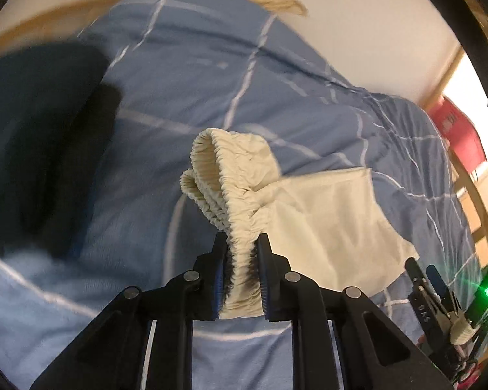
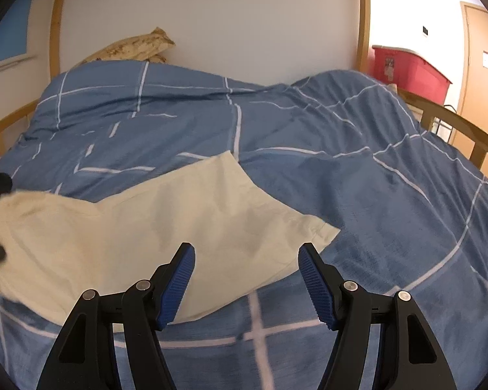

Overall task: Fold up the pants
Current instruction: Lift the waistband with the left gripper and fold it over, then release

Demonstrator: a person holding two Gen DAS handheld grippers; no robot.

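Left tongs point(image 1: 240, 256): waistband of the cream pants point(image 1: 309, 214) is clamped, lifted | Right tongs point(image 2: 247, 279): held wide, nothing gripped, pant leg just ahead on blue duvet point(image 2: 341, 149) | Risk: bunched elastic may be pulled out, fold lost.

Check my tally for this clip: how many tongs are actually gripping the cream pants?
1. The left tongs are clamped on the elastic waistband of the cream pants. The right tongs hang open above the leg end, gripping nothing.

White marking on right tool point(image 1: 421, 295), too blurred to read; no other legible text.
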